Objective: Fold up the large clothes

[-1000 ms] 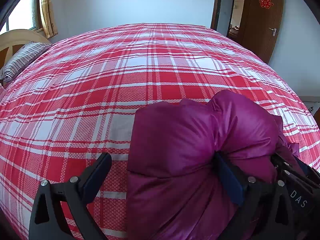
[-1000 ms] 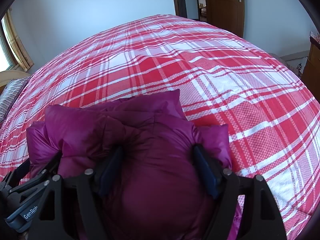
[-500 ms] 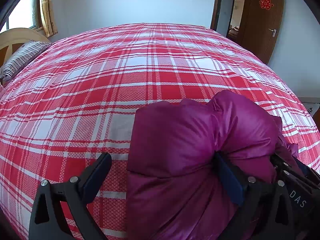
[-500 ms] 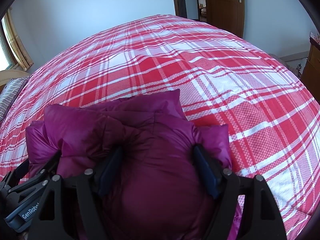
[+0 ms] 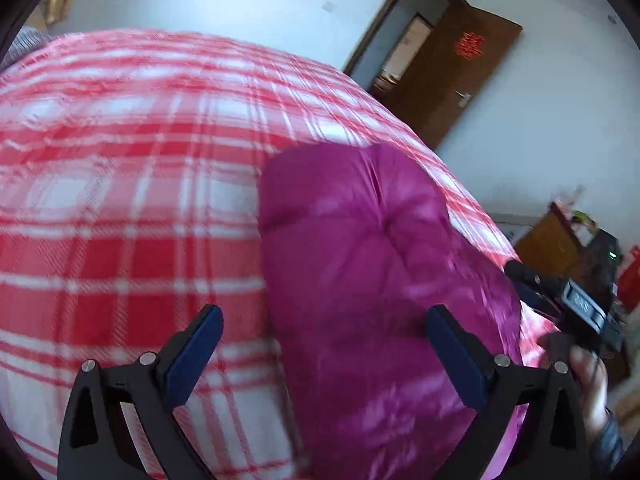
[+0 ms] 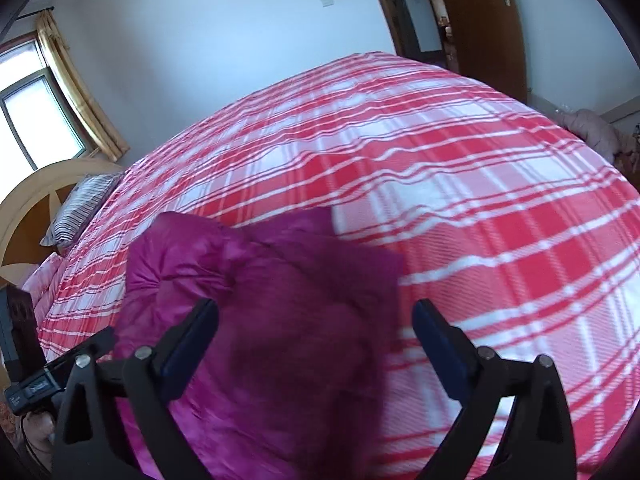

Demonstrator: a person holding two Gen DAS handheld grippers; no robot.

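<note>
You have one puffy magenta jacket (image 5: 372, 280) lying on one bed with a red plaid cover (image 5: 120, 184). Two grippers are near it: your left gripper (image 5: 324, 356) and your right gripper (image 6: 316, 344). Beyond the bed you can count one striped pillow (image 6: 78, 208), one window (image 6: 36, 116) and one brown door (image 5: 452, 80).

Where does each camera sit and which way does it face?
Left wrist: on the left gripper, facing over the magenta jacket toward the door; the person's right hand shows.
Right wrist: on the right gripper, facing over the plaid bed toward the window.
Shared: jacket, bed; both grippers open.
</note>
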